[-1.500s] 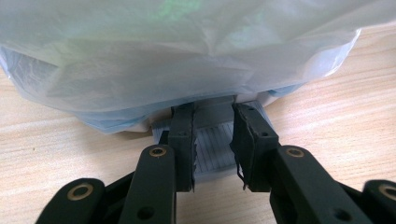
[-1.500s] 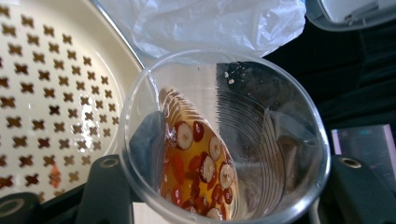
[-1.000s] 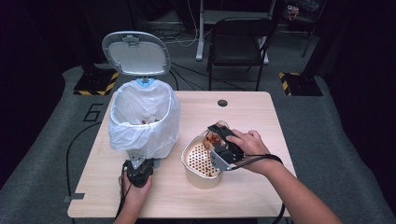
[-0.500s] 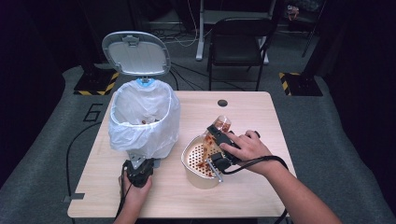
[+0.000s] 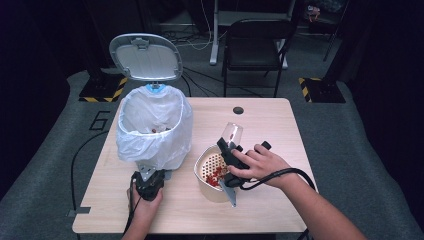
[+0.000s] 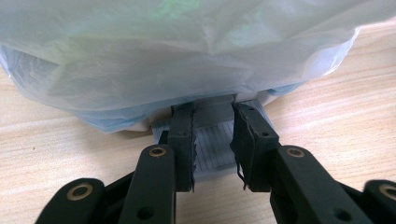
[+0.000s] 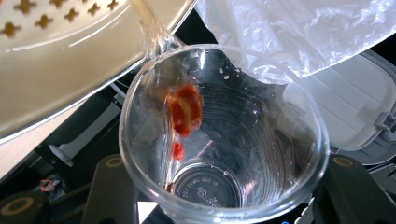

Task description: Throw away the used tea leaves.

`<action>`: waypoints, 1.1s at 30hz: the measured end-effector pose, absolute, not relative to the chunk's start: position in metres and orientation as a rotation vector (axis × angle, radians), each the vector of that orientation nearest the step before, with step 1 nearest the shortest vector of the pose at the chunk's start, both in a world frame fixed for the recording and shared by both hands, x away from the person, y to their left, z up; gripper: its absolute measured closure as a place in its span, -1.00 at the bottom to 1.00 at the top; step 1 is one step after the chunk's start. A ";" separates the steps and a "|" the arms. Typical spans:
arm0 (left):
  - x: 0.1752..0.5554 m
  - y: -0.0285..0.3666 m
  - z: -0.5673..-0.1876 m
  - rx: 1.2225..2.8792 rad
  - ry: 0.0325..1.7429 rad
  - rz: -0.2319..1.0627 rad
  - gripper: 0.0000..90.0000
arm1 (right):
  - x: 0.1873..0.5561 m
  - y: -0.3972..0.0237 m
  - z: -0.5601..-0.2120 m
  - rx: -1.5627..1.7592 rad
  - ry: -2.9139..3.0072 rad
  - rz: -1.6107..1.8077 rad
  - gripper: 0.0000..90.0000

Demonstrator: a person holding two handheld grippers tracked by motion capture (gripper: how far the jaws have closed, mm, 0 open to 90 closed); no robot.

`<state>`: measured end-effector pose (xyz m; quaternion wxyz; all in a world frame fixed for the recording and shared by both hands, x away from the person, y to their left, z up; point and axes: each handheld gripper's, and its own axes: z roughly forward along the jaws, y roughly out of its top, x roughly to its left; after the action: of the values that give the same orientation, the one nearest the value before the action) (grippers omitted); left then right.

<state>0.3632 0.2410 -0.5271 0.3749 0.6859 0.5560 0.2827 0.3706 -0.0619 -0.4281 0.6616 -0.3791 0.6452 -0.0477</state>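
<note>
On the left, the left gripper [image 5: 149, 176] rests low on the table [image 5: 280, 125] at the foot of the bin [image 5: 155, 131], its hand flat behind it and the tool pointing level toward the bin's base; in the left gripper view its jaws are drawn in on the ribbed grey pedal [image 6: 212, 149] that sticks out under the hanging bag [image 6: 177, 56], with the pads against the pedal's sides, and the lid [image 5: 146, 56] stands up open behind. The bag is thin, soft film that gives at a touch, so the bin is best steadied by its hard base or pedal, not the liner. To the right sits the cream colander bowl [image 5: 210, 172] with red scraps in it, stiff and probably light. Over it the right gripper [image 5: 229, 150] pinches a clear plastic cup [image 5: 232, 134] by its side wall, the hand wrapped over the tool, the wrist turned so the cup lies tipped with its mouth toward the bowl. The cup looks thin, light and easy to crush, and wet inside — a red piece [image 7: 184, 108] clings to its wall and a thin stream [image 7: 150, 35] runs off its rim beside the bowl. A grip low on the wall near the stiffer base, moderate rather than hard, seems safest; a squeeze at the rim would likely buckle it.
</note>
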 end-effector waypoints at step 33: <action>0.363 0.241 -0.527 1.756 1.423 0.723 0.54 | 0.370 -0.063 -0.426 -0.902 1.373 -0.169 -0.03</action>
<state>0.3632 0.2411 -0.5270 0.3748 0.6861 0.5559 0.2825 0.3699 -0.0633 -0.4261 0.6781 -0.4014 0.6111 -0.0750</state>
